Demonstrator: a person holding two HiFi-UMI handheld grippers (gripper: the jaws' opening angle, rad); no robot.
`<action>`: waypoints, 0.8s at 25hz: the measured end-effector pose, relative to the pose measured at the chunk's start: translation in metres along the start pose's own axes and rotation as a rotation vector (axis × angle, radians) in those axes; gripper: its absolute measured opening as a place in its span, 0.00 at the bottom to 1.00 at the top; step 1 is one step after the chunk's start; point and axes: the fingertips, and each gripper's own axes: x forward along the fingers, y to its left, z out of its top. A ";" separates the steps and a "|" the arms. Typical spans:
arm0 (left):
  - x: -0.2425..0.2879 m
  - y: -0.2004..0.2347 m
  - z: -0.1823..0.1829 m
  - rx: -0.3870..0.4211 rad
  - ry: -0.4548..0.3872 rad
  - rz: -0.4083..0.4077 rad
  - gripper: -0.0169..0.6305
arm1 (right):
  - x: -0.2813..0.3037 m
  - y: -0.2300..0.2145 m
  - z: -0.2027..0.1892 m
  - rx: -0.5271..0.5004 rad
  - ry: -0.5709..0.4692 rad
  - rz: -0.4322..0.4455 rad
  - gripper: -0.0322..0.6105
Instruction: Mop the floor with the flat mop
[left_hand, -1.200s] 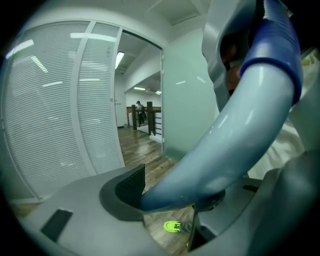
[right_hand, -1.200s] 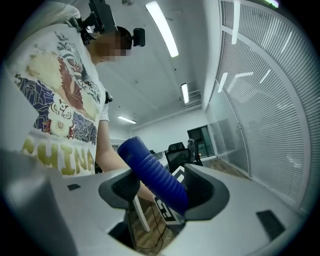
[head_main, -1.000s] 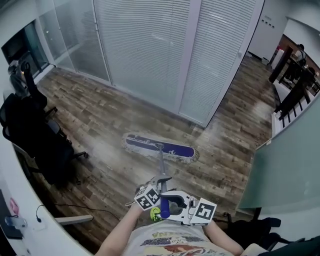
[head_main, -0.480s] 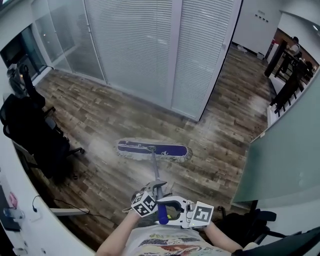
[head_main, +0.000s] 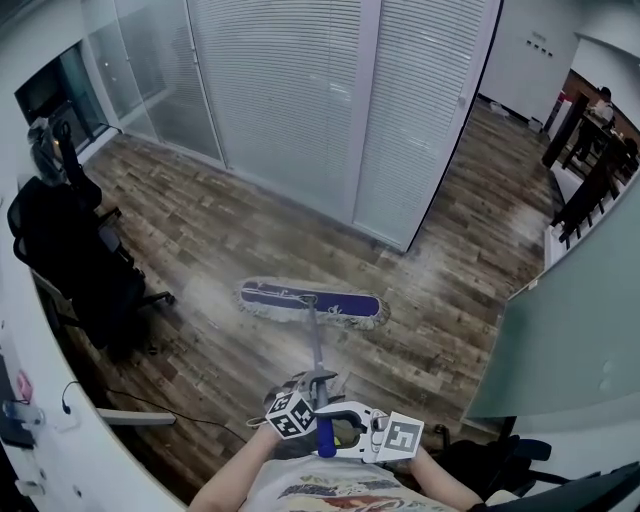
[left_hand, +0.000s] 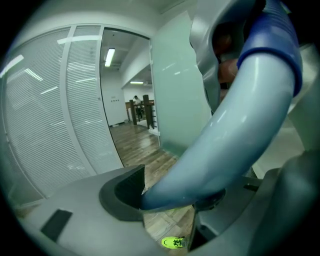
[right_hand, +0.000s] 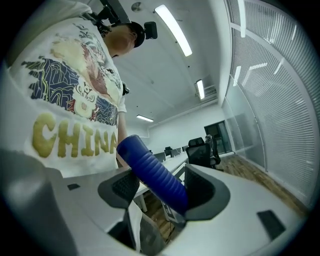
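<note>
Judging hazards from the left: catching the black wheeled office chair on the brown wood-plank floor if swept too far that way; tipping the flat purple mop head with white fringe, now flat on the planks mid-room and well apart from the chair, by levering the handle unevenly, so leaving streaks; knocking the white slatted glass partition if pushed too far ahead. Then the fingers: left gripper, spread wide yet pinching the pale silver metal pole, with a black pad pressed against it; right gripper, likewise wide, clamped on the blue ribbed handle grip at the pole's top, 2 pads touching it.
</note>
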 end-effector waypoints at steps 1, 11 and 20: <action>0.001 0.009 -0.002 0.001 0.001 0.004 0.34 | 0.002 -0.008 -0.002 0.003 0.013 0.005 0.46; -0.015 0.150 -0.020 -0.035 -0.040 0.021 0.35 | 0.056 -0.142 0.028 0.014 -0.033 -0.023 0.46; -0.008 0.281 -0.016 -0.032 -0.061 0.023 0.34 | 0.073 -0.273 0.063 0.004 -0.129 -0.042 0.46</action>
